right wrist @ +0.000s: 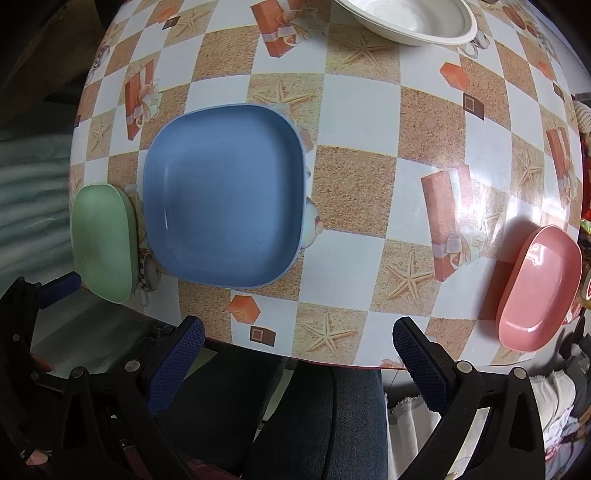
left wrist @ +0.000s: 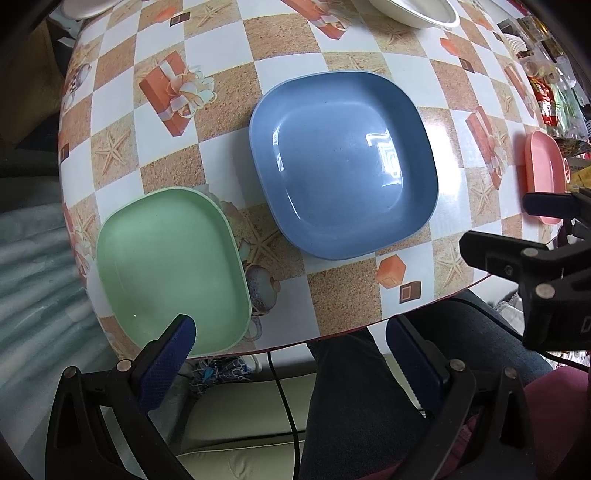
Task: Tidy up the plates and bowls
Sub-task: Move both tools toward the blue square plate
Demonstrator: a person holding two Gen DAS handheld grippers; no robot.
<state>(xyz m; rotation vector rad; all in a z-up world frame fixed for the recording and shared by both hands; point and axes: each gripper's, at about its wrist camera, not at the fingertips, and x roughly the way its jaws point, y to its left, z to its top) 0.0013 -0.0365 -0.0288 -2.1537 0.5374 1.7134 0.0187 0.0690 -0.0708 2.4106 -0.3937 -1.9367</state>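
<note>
A blue square plate (left wrist: 343,162) lies in the middle of the table; it also shows in the right wrist view (right wrist: 225,195). A green plate (left wrist: 170,266) lies at the near left edge, seen too in the right wrist view (right wrist: 103,240). A pink plate (left wrist: 545,173) lies at the right, also in the right wrist view (right wrist: 539,288). A white bowl (left wrist: 417,13) sits at the far side, also in the right wrist view (right wrist: 410,18). My left gripper (left wrist: 290,343) is open and empty, its left fingertip over the green plate's near edge. My right gripper (right wrist: 297,349) is open and empty above the table's near edge.
The table (right wrist: 354,184) has a checkered cloth with gift boxes and starfish. Packets and clutter (left wrist: 546,85) crowd its far right. The person's legs (right wrist: 325,417) are below the near edge. A white dish (left wrist: 85,7) sits at the far left corner.
</note>
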